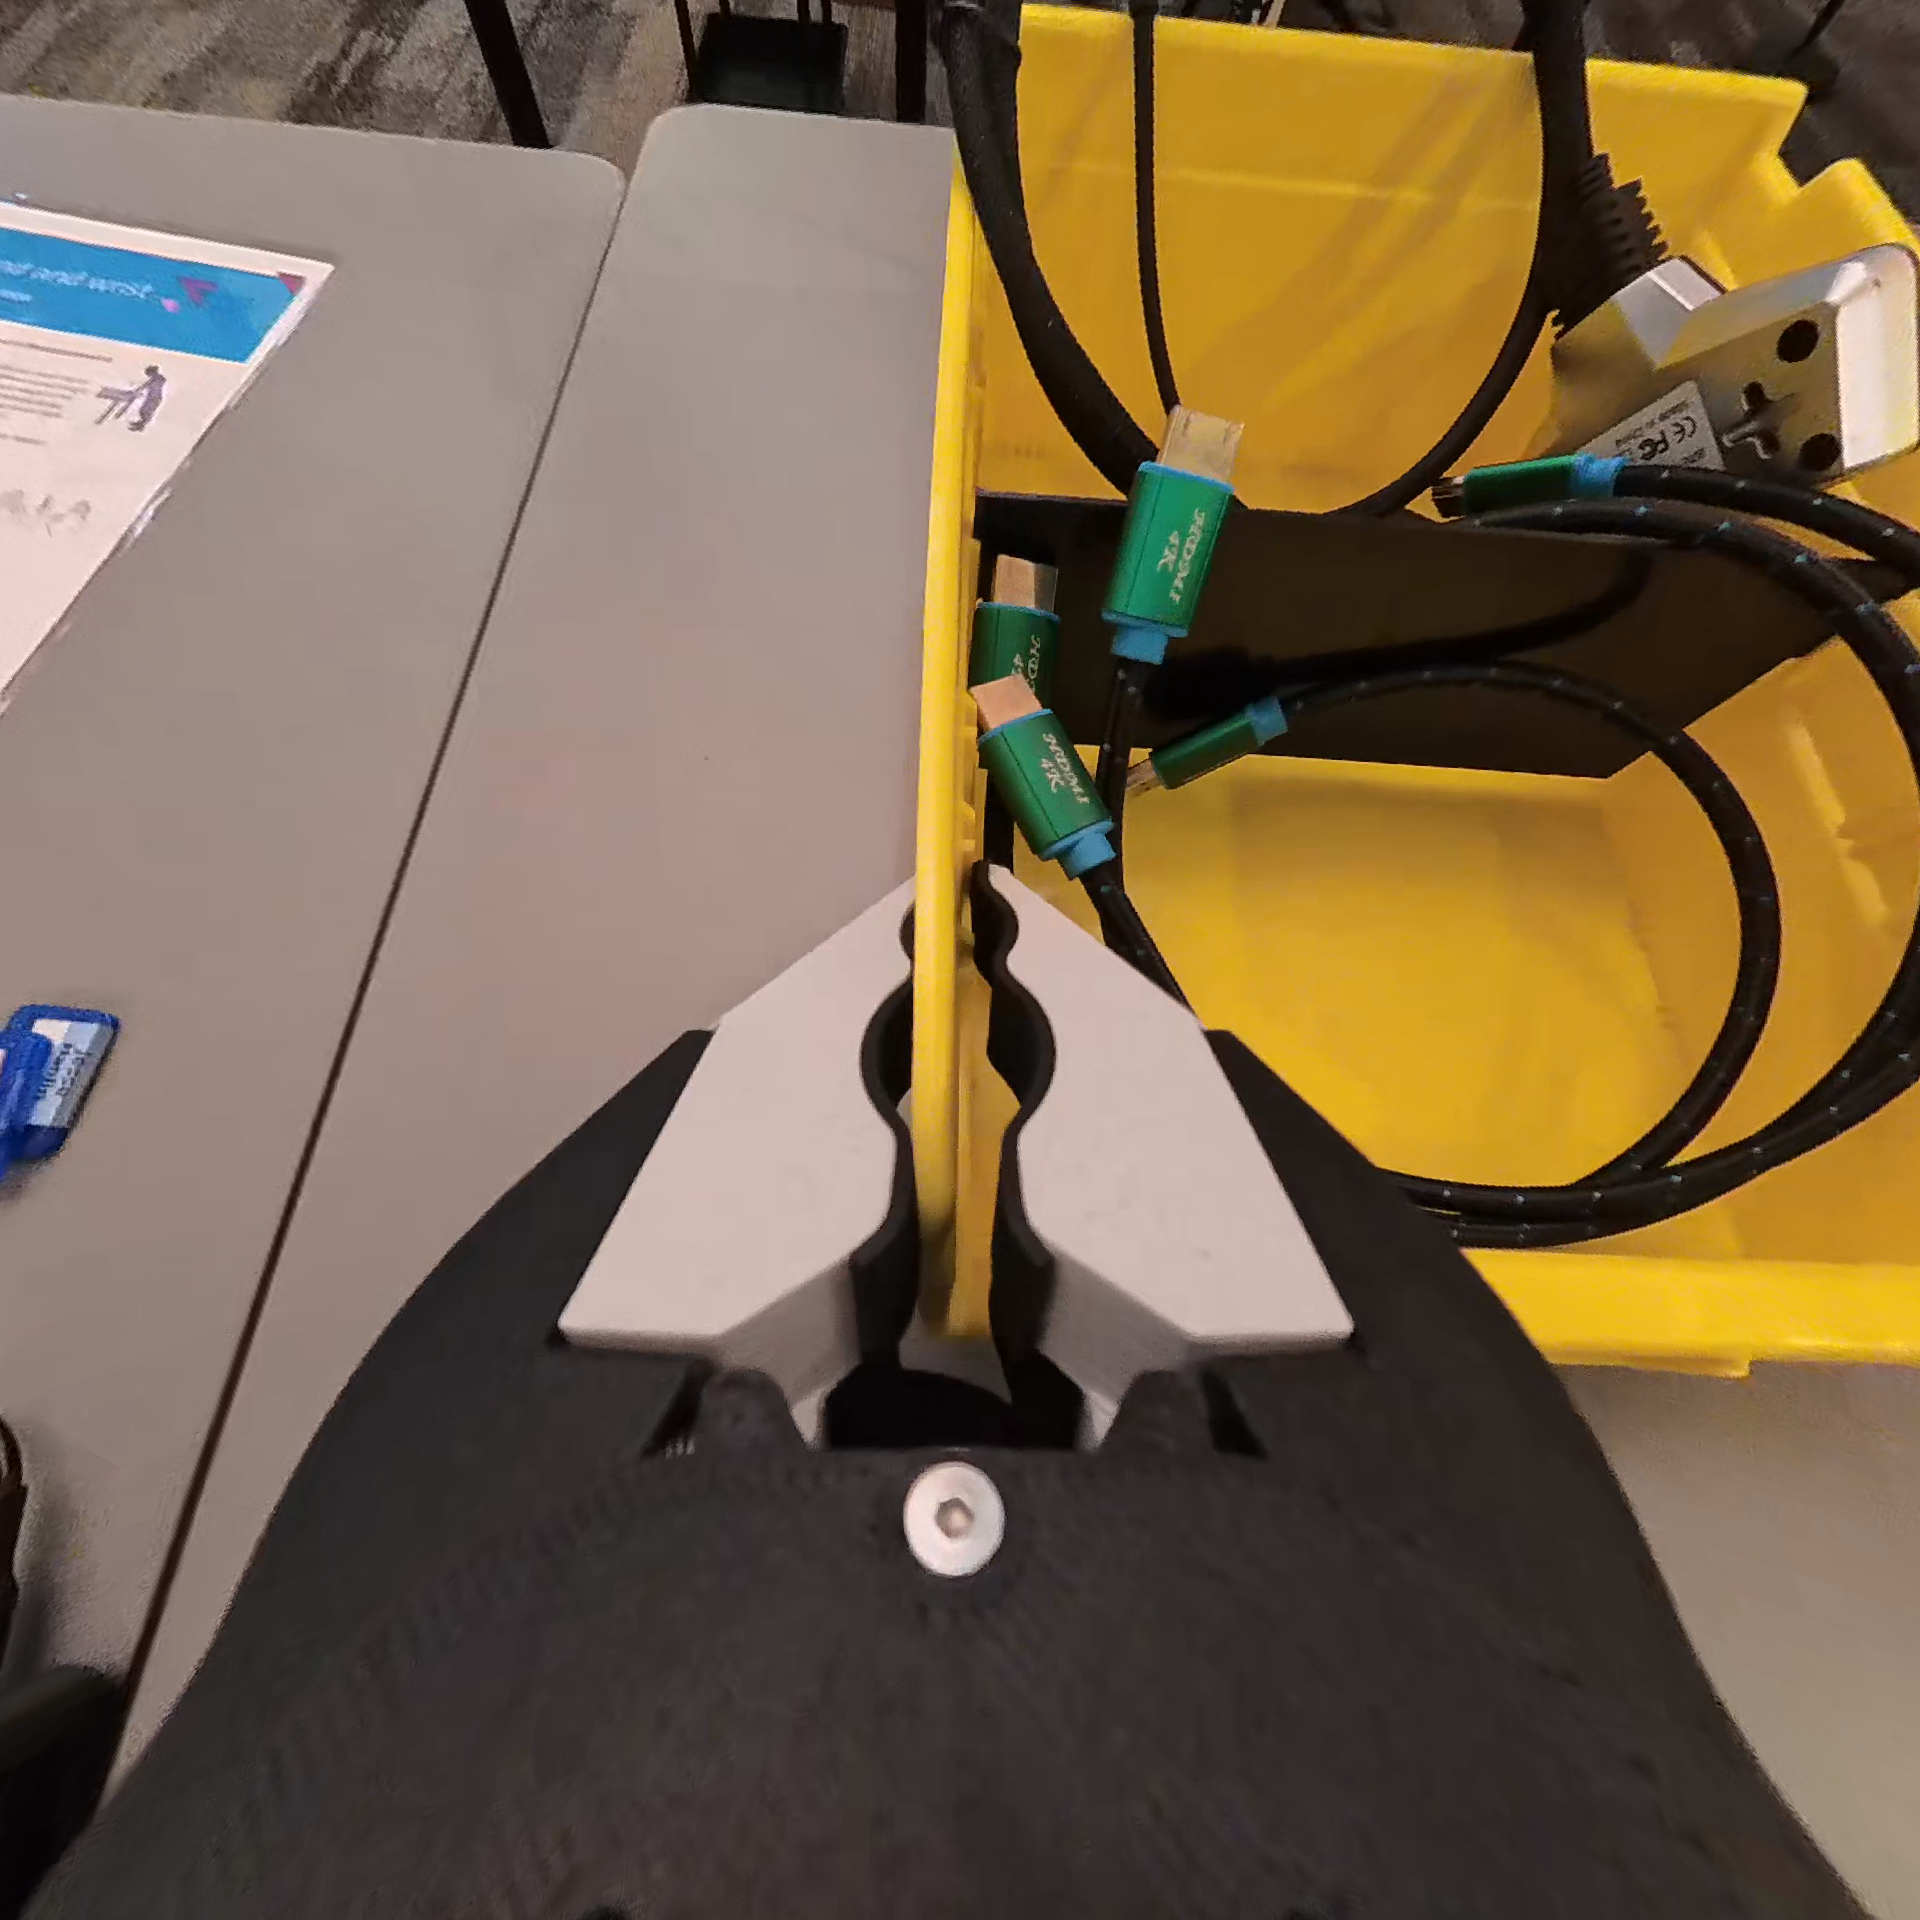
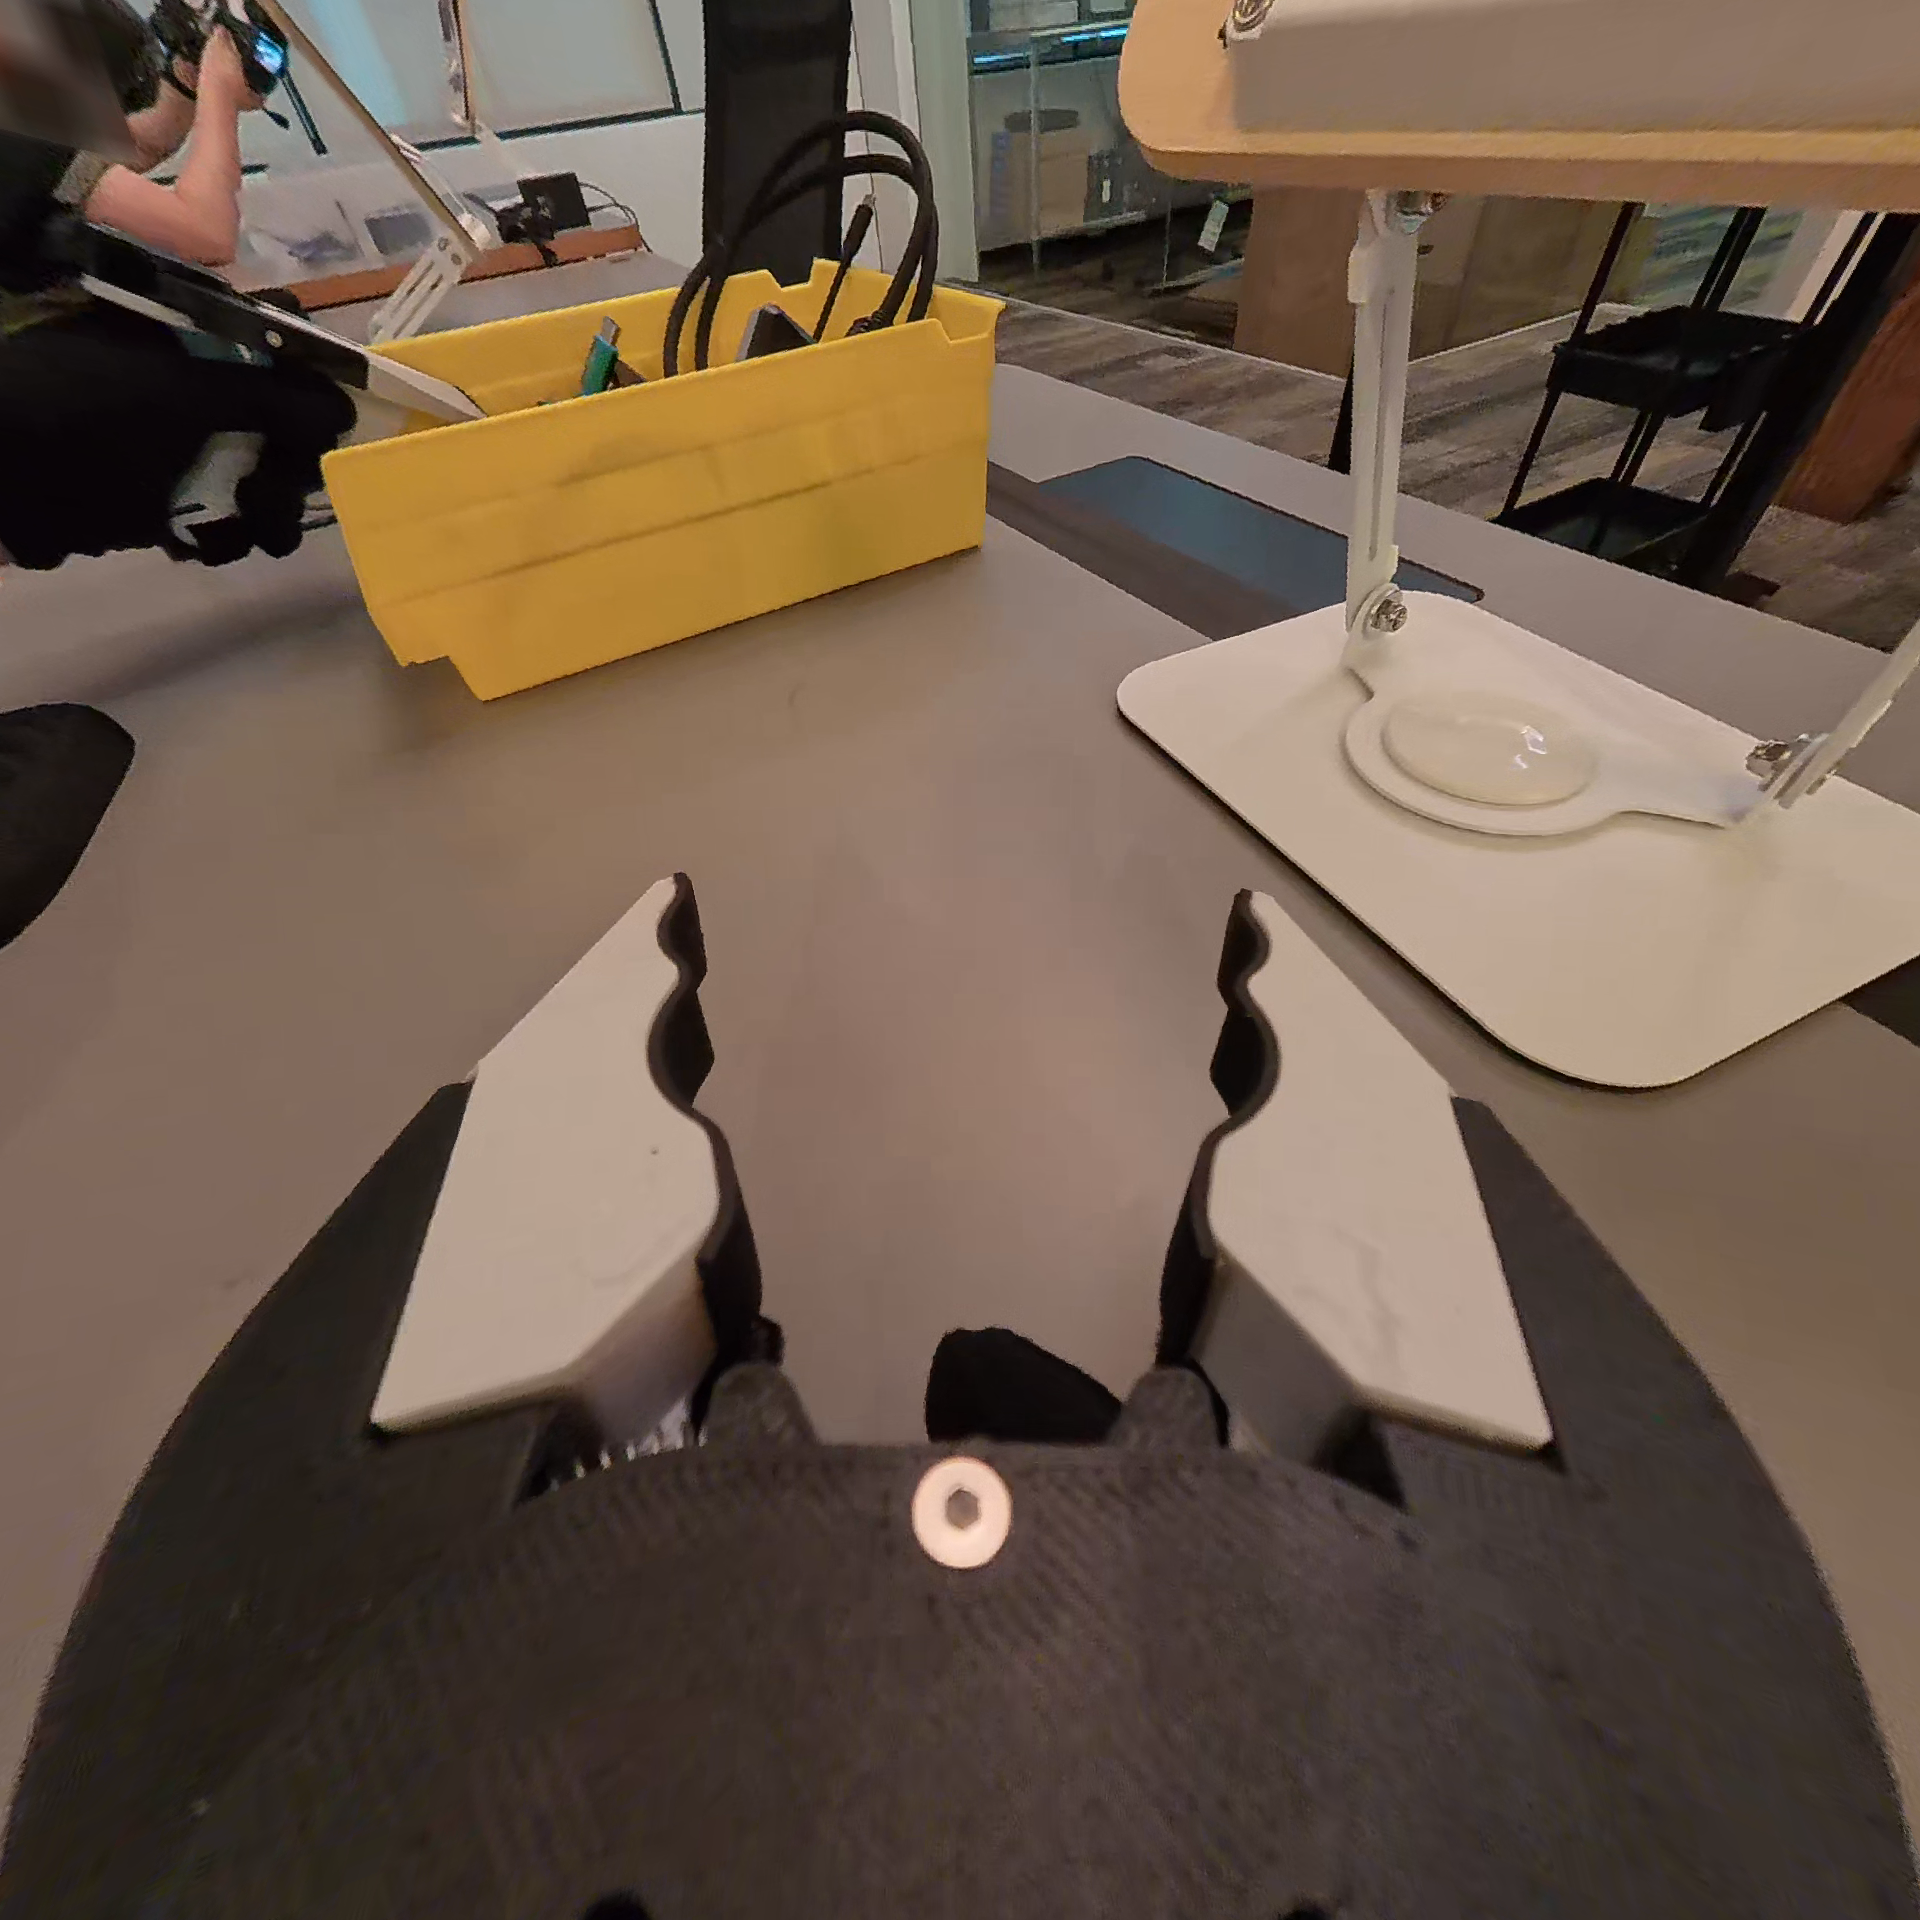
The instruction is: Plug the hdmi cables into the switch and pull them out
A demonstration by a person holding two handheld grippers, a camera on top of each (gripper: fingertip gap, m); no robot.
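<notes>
A yellow bin (image 1: pixel 1403 987) holds several black braided HDMI cables with green plugs (image 1: pixel 1169 561), loose, none plugged in. A silver switch box (image 1: pixel 1766 364) leans at the bin's far right corner, above a black flat panel (image 1: pixel 1455 623). My left gripper (image 1: pixel 948 894) is shut on the bin's left wall (image 1: pixel 940 1039), one finger inside and one outside. My right gripper (image 2: pixel 961 904) is open and empty, low over the grey table, well short of the bin (image 2: pixel 675 499). The left gripper (image 2: pixel 416 400) shows there at the bin's left end, held by a black-gloved hand (image 2: pixel 156 457).
A printed sheet (image 1: pixel 104 416) and a small blue object (image 1: pixel 52 1081) lie on the table left of the bin. A white stand base (image 2: pixel 1558 883) with an upright arm sits to the right. A person sits in the background at upper left. One gripper's finger ends stand about 50 cm off the other's.
</notes>
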